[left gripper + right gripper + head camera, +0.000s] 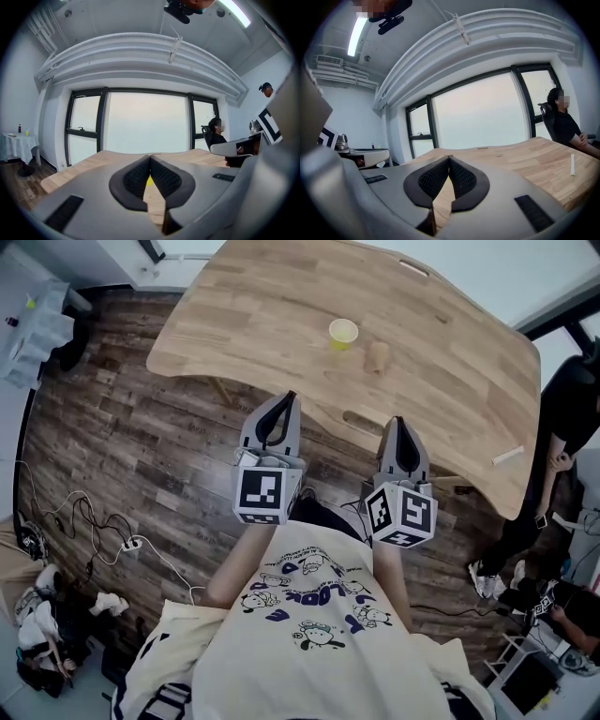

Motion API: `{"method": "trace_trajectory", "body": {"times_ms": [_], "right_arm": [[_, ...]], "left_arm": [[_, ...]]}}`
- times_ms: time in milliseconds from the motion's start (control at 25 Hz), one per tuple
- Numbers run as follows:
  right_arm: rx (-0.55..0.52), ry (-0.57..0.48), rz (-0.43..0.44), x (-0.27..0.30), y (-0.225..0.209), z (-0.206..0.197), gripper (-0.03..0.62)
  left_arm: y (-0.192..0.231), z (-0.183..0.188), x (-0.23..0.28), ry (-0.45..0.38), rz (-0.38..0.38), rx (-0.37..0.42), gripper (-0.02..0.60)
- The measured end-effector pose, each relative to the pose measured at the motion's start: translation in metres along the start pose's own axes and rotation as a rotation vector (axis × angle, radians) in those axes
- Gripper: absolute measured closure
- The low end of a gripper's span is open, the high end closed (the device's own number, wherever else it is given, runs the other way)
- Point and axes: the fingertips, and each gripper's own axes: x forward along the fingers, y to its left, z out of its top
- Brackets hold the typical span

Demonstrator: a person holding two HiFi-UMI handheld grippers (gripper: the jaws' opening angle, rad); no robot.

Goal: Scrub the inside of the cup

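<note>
A small yellow cup point(343, 333) stands upright on the wooden table point(262, 296), toward its middle. A tan brown object point(377, 355), too small to identify, stands just right of it. Both grippers hang short of the table's near edge, pointing at it. My left gripper point(286, 397) is shut with nothing in it; in the left gripper view a sliver of the yellow cup point(148, 182) shows through the gap below its tips point(150, 157). My right gripper point(401, 422) is also shut and empty, its jaws point(449, 157) meeting at the tips.
A white stick point(507, 455) lies near the table's right edge, also seen as a white stick point(572, 164) in the right gripper view. A person point(562, 418) sits beyond the table's right end. Cables and a power strip point(127, 545) lie on the wooden floor at the left.
</note>
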Motion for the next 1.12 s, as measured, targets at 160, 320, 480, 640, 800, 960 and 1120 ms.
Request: {"method": "trace_trajectory", "body": {"times_ms": [160, 320, 480, 640, 800, 960, 1120], "right_arm": [[0.005, 0.013, 0.003, 0.005, -0.005, -0.001, 0.586], [0.018, 0.028, -0.009, 0.011, -0.012, -0.004, 0.586], [0.027, 0.037, -0.018, 0.023, -0.015, -0.006, 0.586], [0.032, 0.046, -0.034, 0.041, -0.021, -0.007, 0.586], [0.035, 0.055, -0.056, 0.064, -0.028, -0.009, 0.586], [0.043, 0.071, -0.091, 0.086, -0.037, -0.011, 0.585], [0.045, 0.1, -0.117, 0.108, -0.044, -0.017, 0.583]], "left_arm": [[0.0, -0.001, 0.007, 0.012, 0.007, -0.005, 0.57], [-0.001, -0.004, 0.015, 0.028, 0.003, -0.006, 0.57], [0.006, -0.007, 0.027, 0.041, -0.001, -0.004, 0.571], [0.014, -0.008, 0.046, 0.051, -0.008, -0.008, 0.569], [0.026, -0.009, 0.069, 0.061, -0.012, -0.018, 0.571], [0.037, -0.011, 0.093, 0.074, -0.025, -0.02, 0.571], [0.046, -0.015, 0.117, 0.1, -0.047, -0.016, 0.57]]}}
